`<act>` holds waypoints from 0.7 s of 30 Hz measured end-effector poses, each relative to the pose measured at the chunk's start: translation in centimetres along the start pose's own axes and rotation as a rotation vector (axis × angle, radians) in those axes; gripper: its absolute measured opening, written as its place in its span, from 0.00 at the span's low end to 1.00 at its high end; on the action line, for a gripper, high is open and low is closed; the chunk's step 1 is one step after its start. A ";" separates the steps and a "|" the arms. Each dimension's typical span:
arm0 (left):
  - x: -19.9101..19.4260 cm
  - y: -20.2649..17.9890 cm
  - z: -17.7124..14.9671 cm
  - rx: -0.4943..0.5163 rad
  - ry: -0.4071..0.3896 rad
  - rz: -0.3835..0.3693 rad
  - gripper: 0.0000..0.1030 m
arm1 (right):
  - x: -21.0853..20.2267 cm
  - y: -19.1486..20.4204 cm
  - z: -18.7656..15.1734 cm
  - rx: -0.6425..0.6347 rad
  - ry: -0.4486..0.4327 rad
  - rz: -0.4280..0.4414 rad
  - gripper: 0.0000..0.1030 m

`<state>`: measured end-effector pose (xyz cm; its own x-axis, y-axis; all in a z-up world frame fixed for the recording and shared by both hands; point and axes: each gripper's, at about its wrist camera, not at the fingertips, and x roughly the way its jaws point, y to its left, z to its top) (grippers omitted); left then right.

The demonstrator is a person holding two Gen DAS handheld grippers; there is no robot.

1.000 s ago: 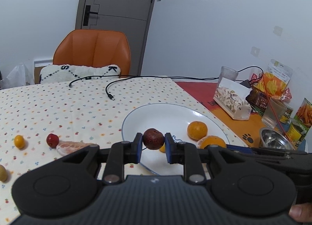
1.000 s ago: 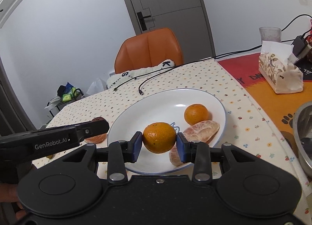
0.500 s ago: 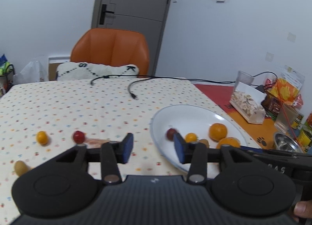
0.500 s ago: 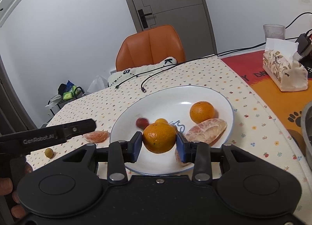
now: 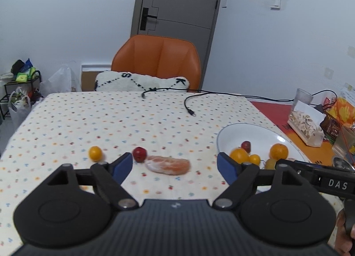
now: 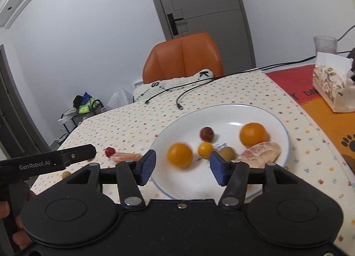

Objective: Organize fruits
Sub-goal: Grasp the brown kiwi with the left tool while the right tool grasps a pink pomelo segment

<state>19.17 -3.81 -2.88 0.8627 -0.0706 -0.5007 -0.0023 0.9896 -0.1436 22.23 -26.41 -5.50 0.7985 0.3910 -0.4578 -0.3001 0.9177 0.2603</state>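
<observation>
On the table [image 5: 66, 123], a small orange fruit [image 5: 95, 153], a red fruit [image 5: 139, 154] and a peeled citrus piece [image 5: 169, 164] lie before the spread, empty left tool [image 5: 175, 167]. Right of them, the white plate [image 6: 233, 111] holds a blurred mandarin [image 6: 179, 155] between the right tool's [image 6: 181, 167] spread jaws.

The tabletop [image 5: 133, 118] is viewed low and close from each wrist, facing the orange chair [image 5: 157, 60] and door. The white plate [image 6: 255, 114] and chair are shared by both views.
</observation>
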 end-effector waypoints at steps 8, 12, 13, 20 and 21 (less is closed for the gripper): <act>-1.7 2.0 -0.1 -0.004 -0.014 0.053 0.86 | 0.4 1.8 0.0 -0.026 -0.001 0.039 0.67; -2.4 2.9 -0.3 -0.003 -0.020 0.082 0.88 | 0.5 2.7 0.0 -0.038 0.000 0.063 0.74; -2.6 3.2 -0.4 -0.003 -0.023 0.089 0.88 | 0.5 2.9 0.0 -0.038 0.001 0.071 0.76; -3.6 4.9 -1.1 -0.008 -0.015 0.131 0.89 | 1.0 4.0 -0.3 -0.030 0.004 0.110 0.80; -3.7 5.2 -1.3 -0.008 -0.014 0.138 0.89 | 1.1 4.2 -0.3 -0.032 0.006 0.114 0.81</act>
<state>15.32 1.39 -2.88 0.8607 0.0674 -0.5046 -0.1252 0.9888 -0.0815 21.68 -22.05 -5.19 0.7553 0.4931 -0.4317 -0.4052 0.8691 0.2837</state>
